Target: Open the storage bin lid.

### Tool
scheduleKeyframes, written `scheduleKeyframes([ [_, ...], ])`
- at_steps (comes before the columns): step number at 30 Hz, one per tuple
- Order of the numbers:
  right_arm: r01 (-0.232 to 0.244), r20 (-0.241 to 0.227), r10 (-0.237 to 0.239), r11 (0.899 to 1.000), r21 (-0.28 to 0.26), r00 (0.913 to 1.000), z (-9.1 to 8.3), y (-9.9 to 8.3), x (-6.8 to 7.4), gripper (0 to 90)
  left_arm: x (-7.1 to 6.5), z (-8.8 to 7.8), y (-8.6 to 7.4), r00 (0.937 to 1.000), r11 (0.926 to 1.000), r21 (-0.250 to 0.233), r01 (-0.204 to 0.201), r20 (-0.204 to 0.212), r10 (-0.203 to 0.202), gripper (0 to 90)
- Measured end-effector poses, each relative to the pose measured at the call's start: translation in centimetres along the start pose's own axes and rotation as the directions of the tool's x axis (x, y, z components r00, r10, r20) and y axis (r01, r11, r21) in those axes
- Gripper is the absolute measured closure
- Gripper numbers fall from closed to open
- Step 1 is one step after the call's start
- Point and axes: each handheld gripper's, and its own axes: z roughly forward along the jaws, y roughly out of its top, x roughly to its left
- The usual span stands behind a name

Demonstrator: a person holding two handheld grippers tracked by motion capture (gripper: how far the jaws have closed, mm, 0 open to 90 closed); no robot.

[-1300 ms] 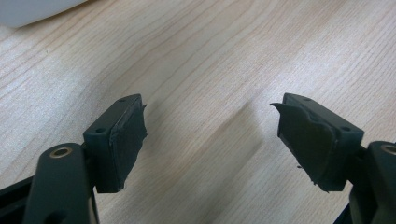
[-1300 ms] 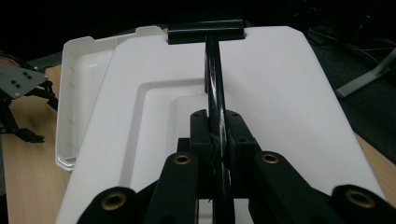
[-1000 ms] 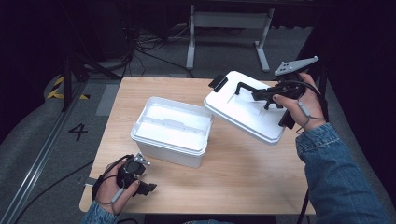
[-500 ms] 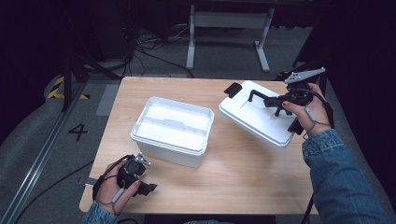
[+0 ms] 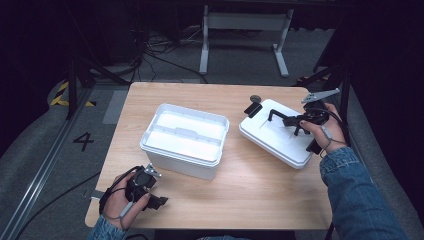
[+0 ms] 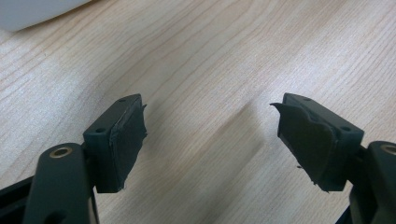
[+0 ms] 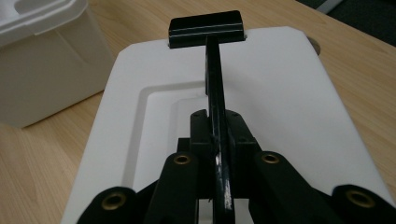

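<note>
On the wooden worktop (image 5: 260,195) the open white box (image 5: 184,140) stands mid-left. The right tool (image 5: 295,122) is clenched on the black handle (image 7: 215,93) of the white lid (image 5: 280,137) (right of the box, apart). The left tool (image 5: 150,192) sits released near the front edge.

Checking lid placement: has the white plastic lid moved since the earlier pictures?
Yes. The white plastic lid has come down and rightward, away from the white plastic box, onto the wooden table.

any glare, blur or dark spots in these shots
High view: room beyond the table is near black, white box slightly blown out. Left gripper view: open left gripper casts a soft shadow on the wood. Right gripper view: right gripper blurs close up; lid evenly lit.
</note>
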Motion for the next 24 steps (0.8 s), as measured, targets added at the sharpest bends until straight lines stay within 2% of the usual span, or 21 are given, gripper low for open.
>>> scheduleKeyframes([
  [12,-0.021,-0.020,0.021,0.999,0.027,0.9996,2.5,-2.5,-0.2,84.2,0.0,0.0,0.0,1.0000,1.0000,0.002,0.000,0.001,0.000,24.3],
  [24,-0.019,-0.035,0.021,0.999,0.049,0.9992,3.8,-4.0,-0.2,84.2,-0.1,0.1,0.0,1.0000,1.0000,0.005,0.001,0.005,-0.001,24.3],
])
